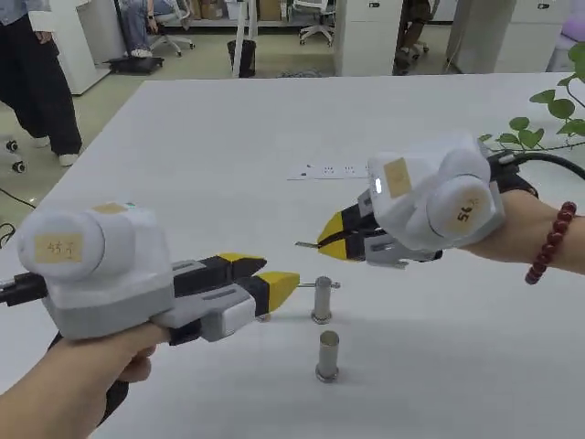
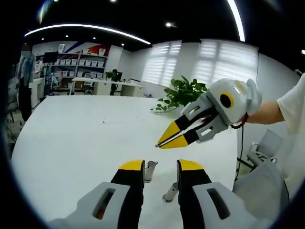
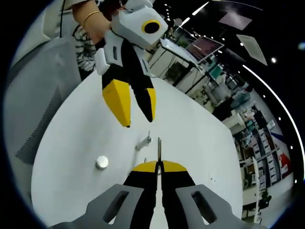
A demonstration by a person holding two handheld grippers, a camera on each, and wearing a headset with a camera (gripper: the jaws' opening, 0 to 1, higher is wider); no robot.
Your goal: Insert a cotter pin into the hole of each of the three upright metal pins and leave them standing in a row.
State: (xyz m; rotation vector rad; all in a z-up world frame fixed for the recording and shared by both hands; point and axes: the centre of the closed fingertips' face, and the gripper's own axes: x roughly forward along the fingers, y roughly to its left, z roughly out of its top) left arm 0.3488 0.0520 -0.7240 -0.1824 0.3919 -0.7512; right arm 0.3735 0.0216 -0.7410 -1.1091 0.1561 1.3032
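Two metal pins stand upright on the white table (image 1: 228,137). The nearer metal pin (image 1: 328,355) is bare on top, and the farther metal pin (image 1: 322,304) has a fitted cotter pin (image 1: 327,285) through its head. My right gripper (image 1: 321,245) is clenched tight on a loose cotter pin (image 1: 307,244), up above that pair. My left gripper (image 1: 283,271) hovers just beside the farther one, jaws parted and gripping nothing.
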